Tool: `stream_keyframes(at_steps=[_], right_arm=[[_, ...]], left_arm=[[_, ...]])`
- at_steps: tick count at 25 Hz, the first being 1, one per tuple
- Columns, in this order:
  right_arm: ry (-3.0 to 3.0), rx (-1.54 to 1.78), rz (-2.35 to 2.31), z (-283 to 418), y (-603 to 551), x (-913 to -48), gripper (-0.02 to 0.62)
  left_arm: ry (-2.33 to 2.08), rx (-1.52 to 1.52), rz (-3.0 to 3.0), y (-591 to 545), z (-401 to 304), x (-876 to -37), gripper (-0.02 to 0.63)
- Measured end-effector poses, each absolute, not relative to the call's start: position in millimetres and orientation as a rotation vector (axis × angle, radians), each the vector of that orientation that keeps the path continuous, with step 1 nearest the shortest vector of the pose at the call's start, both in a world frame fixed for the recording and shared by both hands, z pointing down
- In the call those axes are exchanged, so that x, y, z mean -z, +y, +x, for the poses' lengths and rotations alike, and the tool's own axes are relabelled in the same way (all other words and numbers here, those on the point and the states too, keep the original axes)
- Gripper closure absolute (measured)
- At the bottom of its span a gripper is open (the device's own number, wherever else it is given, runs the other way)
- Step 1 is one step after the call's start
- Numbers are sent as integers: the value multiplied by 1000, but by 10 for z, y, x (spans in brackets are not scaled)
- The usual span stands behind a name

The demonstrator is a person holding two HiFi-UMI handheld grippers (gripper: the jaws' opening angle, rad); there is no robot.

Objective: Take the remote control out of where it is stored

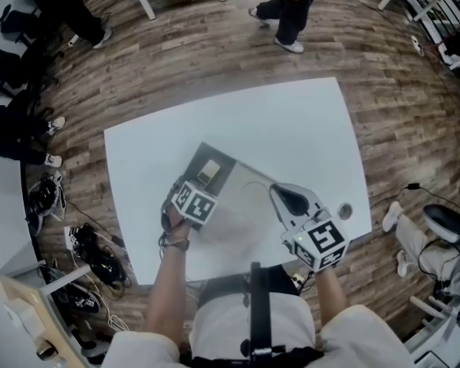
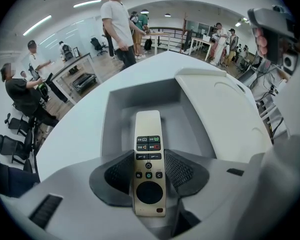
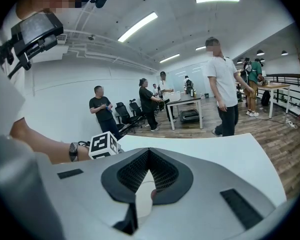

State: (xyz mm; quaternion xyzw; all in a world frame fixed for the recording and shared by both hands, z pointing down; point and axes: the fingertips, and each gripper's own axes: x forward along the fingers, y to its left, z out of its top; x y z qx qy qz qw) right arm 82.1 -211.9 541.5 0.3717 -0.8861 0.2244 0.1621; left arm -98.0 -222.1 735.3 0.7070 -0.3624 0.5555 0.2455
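Observation:
A slim cream remote control (image 2: 148,134) with dark buttons lies lengthwise between the pads of my left gripper (image 2: 148,154), which is shut on its lower half. Its far end points into the open grey box (image 2: 115,100). In the head view the remote control (image 1: 209,172) shows over the box (image 1: 228,164), just ahead of the left gripper (image 1: 203,184). The box's white lid (image 2: 225,109) lies flat on the table to the right. My right gripper (image 3: 149,153) hovers near the table's front right with its pads closed together and nothing visibly held; the right gripper (image 1: 280,193) points toward the lid (image 1: 241,209).
The white table (image 1: 291,129) stands on a wood floor. A small grey disc (image 1: 344,211) lies by the front right edge. A person (image 1: 291,6) walks beyond the far side; others stand by desks (image 3: 185,106). Cables and shoes (image 1: 92,255) litter the floor at left.

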Motion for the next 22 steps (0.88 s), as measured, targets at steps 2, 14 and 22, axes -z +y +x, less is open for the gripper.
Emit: stream_keyframes(at_steps=[2, 14, 22], right_arm=[[-2534, -640, 1060, 800, -2126, -5403, 597], [-2560, -584, 1082, 830, -2041, -5167, 597], [-2603, -478, 1104, 776, -1961, -4805, 597]], left_arm=[[-1021, -1482, 1955, -2262, -980, -7348, 423], [-1178, -1278, 2044, -2296, -1047, -6994, 423], [-1327, -1093, 2173, -2308, -1074, -6319, 423]])
